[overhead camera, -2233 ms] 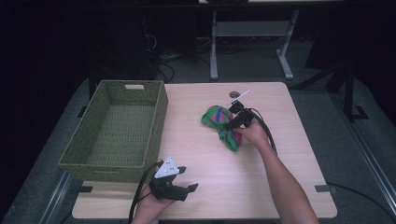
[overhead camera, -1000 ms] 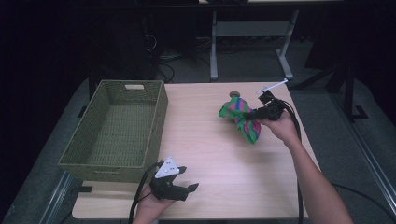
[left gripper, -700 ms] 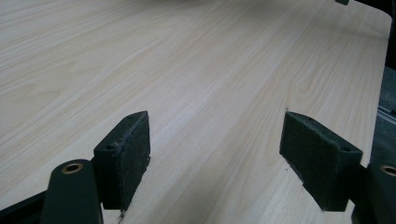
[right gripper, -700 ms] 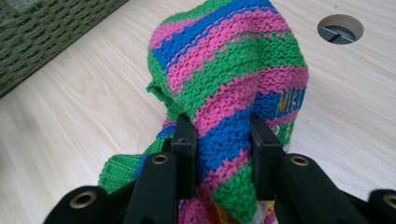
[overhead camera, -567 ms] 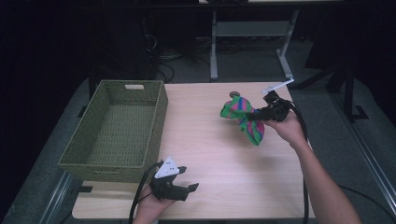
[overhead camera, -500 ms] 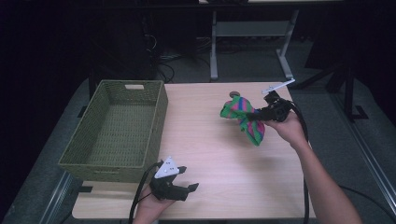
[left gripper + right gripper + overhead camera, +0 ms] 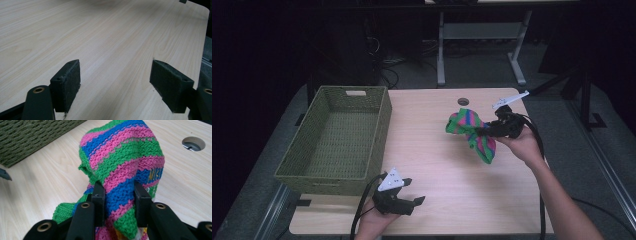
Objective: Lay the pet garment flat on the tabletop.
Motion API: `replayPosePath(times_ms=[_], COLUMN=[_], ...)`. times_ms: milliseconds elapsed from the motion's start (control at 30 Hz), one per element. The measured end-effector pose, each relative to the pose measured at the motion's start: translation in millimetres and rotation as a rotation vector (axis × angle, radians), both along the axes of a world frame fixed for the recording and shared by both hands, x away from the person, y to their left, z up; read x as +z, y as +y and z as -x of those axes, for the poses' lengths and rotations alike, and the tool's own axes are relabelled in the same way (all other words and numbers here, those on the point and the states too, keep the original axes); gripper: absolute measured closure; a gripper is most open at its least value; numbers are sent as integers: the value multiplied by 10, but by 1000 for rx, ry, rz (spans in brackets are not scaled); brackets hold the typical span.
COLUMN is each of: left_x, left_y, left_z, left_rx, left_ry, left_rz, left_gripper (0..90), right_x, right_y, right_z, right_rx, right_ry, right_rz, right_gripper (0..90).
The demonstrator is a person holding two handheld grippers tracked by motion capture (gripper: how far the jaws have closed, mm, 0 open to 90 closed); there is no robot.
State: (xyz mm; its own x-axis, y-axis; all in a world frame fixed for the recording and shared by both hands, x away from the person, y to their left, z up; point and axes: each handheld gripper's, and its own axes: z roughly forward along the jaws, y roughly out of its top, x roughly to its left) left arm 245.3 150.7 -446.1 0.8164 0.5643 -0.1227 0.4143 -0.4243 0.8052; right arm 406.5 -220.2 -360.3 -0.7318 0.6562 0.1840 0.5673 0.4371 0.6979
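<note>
Right gripper point(image 7: 117, 195) pinching the striped knit cloth point(image 7: 472, 132), lifted off table; left gripper point(image 7: 116, 82) spread, empty. Basket point(image 7: 337, 137) empty; drop-in likely remains.

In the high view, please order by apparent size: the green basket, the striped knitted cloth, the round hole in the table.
1. green basket
2. striped knitted cloth
3. round hole

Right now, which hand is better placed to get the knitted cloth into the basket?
Right. The right gripper is clamped on the striped knitted cloth, lifted off the table. The left gripper rests open at the near edge beside the basket, holding nothing.
</note>
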Motion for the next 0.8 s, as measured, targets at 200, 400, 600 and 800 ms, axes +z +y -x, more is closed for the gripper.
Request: replayPosePath(times_ms=[200,400,600,800], left_x=[-4,-4,-1,-5], left_y=[-10,-9,-10,-13], left_z=[2,4,4,7], left_rx=[-1,0,-1,-1], left_ry=[-1,-2,-8,-7], left_rz=[3,6,4,4], left_gripper=[242,242,242,242], right_x=[0,19,34,10], right_y=[28,72,114,151], right_z=[118,178,255,312], right_rx=[36,52,74,90], right_ry=[-23,-35,-44,-45], right_rz=[6,8,15,30], right_gripper=[682,682,682,682])
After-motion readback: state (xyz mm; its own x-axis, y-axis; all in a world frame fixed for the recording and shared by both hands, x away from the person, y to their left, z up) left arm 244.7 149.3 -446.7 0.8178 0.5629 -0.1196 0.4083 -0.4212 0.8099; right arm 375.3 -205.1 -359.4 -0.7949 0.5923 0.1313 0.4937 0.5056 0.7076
